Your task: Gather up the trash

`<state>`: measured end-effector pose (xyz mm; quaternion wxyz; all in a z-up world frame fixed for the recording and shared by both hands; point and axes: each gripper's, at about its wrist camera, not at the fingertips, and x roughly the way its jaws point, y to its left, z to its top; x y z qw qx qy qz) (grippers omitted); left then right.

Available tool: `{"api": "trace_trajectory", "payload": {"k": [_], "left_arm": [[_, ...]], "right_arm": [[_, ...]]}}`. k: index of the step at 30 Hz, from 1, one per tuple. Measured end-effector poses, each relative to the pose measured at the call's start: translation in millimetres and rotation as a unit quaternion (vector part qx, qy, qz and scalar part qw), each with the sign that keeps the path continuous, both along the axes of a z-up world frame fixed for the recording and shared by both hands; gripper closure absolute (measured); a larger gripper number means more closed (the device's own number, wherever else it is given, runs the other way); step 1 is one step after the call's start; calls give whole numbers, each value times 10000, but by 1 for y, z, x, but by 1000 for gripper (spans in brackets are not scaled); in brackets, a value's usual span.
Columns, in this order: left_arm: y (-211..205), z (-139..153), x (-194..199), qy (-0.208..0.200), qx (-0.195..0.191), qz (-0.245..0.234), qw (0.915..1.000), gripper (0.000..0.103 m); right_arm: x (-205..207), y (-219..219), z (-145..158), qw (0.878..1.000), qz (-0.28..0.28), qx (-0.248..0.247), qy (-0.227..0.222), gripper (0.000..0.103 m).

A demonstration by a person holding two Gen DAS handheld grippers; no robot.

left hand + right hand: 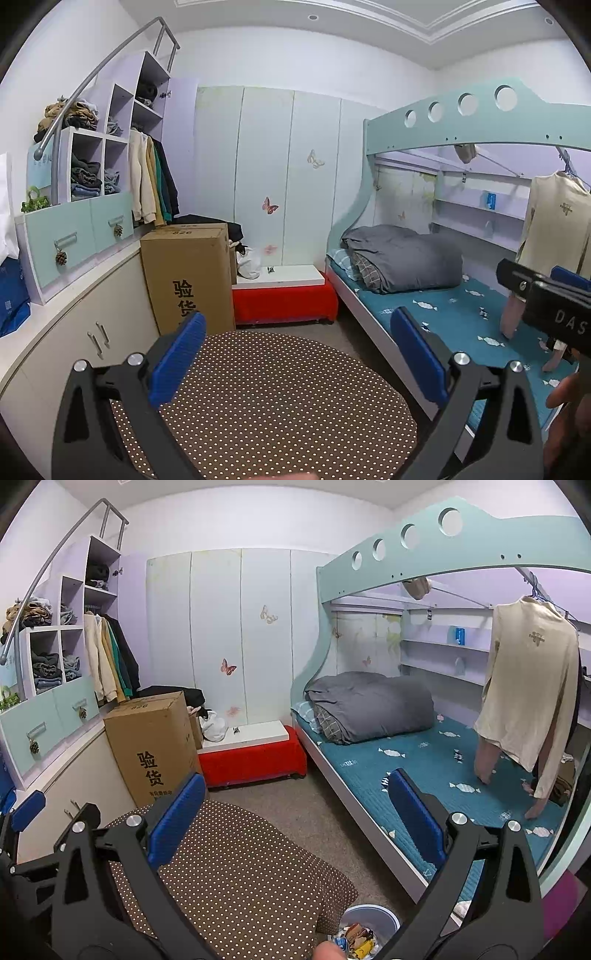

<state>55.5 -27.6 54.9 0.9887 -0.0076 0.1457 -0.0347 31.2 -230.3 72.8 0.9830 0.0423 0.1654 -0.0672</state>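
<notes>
Two hand-held grippers are pointing into a small bedroom. The left gripper [297, 354] is hovering over a round worktop [280, 402] covered in a brown cloth with white dots; its blue fingers [177, 358] are standing wide apart with nothing between them. The right gripper [295, 819] is hovering over the same worktop's right edge and the carpet floor [314, 812], and its blue fingers [173, 816] are likewise spread apart and holding nothing. In the left wrist view, the right gripper's black body is showing at the right edge, with part of a hand [565, 387] below it. A trash bin [373, 914], pale blue and round, is standing on the floor just beside the worktop, between it and the bed [424, 775]; crumpled paper and wrappers [356, 938] are lying inside it. The bed is wearing a teal sheet printed with candies, and a folded grey quilt [369, 705] is resting at its far end. A cream shirt [528, 686] is hanging from a rail under the upper bunk. A tall cardboard box [151, 746] is standing against the left cabinets, beside a red bench [255, 764] topped by a white board. Clothes are filling the open shelves [92, 162] at left.
</notes>
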Motion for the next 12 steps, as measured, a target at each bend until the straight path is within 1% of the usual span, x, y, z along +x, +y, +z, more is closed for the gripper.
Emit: {"api": "trace_trajectory", "payload": {"k": [5,12], "left_arm": [[2,-1,-1,-23,-8,27,10000,5],[0,-2,1,45,-31,88,9999,5]], "right_arm": [[2,-1,-2,10000,22,15,34,6],[2,0,-1,10000,78,41,15,6]]}}
